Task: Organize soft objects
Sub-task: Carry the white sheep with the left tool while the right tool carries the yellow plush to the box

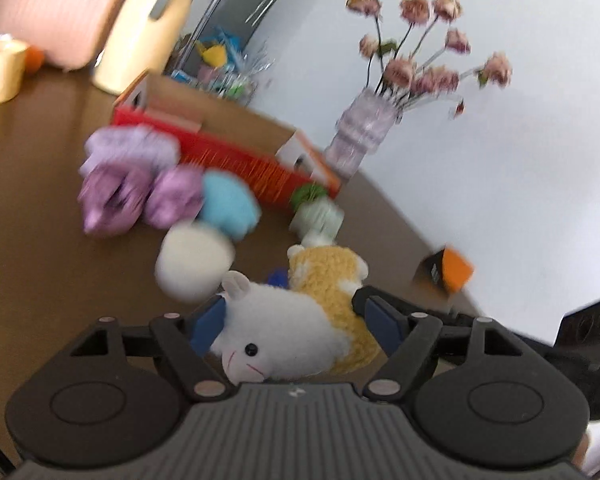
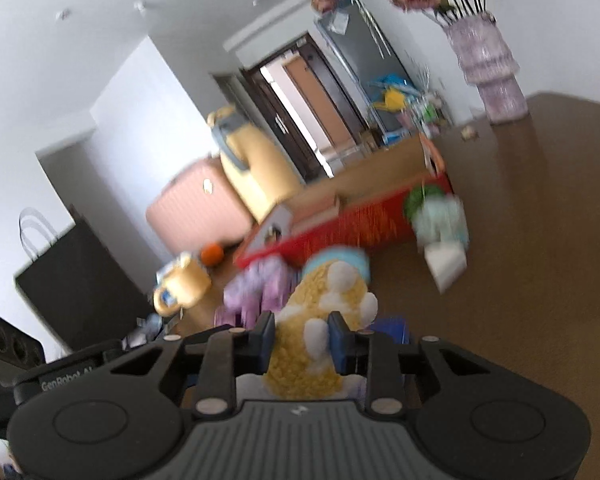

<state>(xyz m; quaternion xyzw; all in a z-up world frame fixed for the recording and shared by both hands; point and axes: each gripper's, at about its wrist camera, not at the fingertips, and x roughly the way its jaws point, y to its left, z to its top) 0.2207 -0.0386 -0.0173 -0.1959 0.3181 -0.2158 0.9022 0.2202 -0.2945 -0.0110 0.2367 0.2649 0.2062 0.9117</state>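
Note:
A plush hamster, white at the head and yellow at the back, lies between the fingers of my left gripper, whose blue pads rest against both its sides. My right gripper is shut on the yellow rear of the same hamster, squeezing it narrow. Beyond it on the brown table lie a purple plush, a blue one, a cream ball and a green-and-white plush. A red open box stands behind them. Everything past the hamster is blurred.
A glass vase of dried flowers stands at the table's far edge by the wall. A pink suitcase, a tape roll and a yellow mug sit at the far end. An orange-and-black block shows at the right.

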